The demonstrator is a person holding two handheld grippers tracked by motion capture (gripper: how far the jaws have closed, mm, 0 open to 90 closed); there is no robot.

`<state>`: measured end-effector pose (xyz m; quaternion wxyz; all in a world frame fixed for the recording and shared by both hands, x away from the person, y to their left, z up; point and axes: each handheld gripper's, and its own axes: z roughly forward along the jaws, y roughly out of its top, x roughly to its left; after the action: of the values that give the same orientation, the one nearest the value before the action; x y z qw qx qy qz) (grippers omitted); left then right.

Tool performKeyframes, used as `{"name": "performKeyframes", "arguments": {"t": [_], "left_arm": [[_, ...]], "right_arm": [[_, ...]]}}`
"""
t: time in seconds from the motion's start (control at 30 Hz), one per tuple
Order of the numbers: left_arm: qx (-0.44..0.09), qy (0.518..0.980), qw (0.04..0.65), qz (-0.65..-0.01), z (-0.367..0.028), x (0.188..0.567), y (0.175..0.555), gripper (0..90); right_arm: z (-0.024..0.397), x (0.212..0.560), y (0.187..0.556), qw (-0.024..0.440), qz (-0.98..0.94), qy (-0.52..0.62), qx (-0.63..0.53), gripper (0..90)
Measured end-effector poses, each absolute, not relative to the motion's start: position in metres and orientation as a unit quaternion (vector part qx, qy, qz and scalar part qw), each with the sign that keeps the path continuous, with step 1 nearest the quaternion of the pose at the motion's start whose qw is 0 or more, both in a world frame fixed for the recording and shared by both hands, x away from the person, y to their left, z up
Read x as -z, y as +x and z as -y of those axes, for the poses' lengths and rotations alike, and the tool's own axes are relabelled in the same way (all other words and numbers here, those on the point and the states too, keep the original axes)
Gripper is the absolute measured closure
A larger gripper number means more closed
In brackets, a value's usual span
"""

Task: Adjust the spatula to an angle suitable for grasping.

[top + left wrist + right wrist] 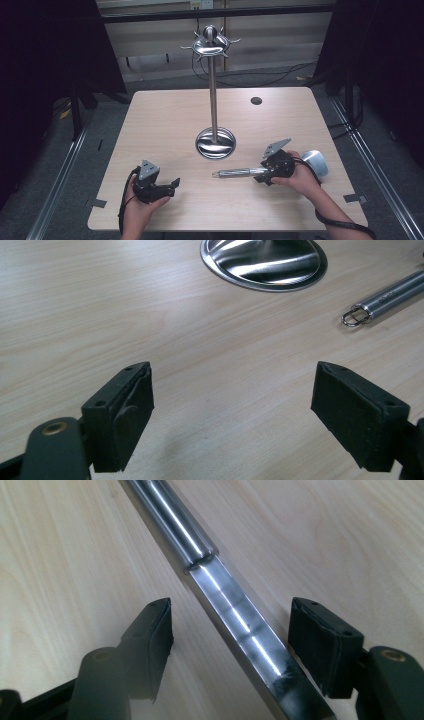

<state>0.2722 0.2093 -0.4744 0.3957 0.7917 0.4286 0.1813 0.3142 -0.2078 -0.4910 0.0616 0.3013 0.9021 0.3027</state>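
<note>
A steel utensil lies flat on the wooden table (165, 120), its long handle (235, 173) pointing left with a wire loop at its end (355, 316). Its rounded head (316, 161) shows behind the person's right hand. My right gripper (260, 174) sits over the handle, its jaws standing apart on either side. In the right gripper view the handle (200, 545) runs between the pads (157, 635) without touching them. My left gripper (175, 184) rests low at the front left, open, with bare table between its pads (125, 410).
A tall steel stand (213, 90) with hooks around its top rises from a round base (215, 142) at the table's middle; that base (264, 262) lies ahead of the left gripper. A dark round hole (256, 100) sits at the far right.
</note>
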Motion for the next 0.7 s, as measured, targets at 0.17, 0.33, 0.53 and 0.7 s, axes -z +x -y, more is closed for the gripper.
{"name": "performKeyframes", "arguments": {"t": [0.17, 0.33, 0.53, 0.7], "left_arm": [[-0.181, 0.791, 0.396, -0.43, -0.209, 0.474, 0.272, 17.1], [-0.185, 0.791, 0.394, -0.431, -0.211, 0.473, 0.271, 17.1], [-0.185, 0.788, 0.391, -0.438, -0.213, 0.475, 0.27, 17.1], [-0.188, 0.785, 0.39, -0.442, -0.217, 0.474, 0.268, 17.2]], "right_arm": [[0.207, 0.49, 0.316, 0.07, -0.908, 0.289, -0.294, 48.2], [0.206, 0.487, 0.319, 0.066, -0.916, 0.278, -0.283, 56.6], [0.199, 0.481, 0.323, 0.043, -0.937, 0.24, -0.25, 65.1], [0.191, 0.477, 0.324, 0.029, -0.952, 0.205, -0.225, 75.3]]}}
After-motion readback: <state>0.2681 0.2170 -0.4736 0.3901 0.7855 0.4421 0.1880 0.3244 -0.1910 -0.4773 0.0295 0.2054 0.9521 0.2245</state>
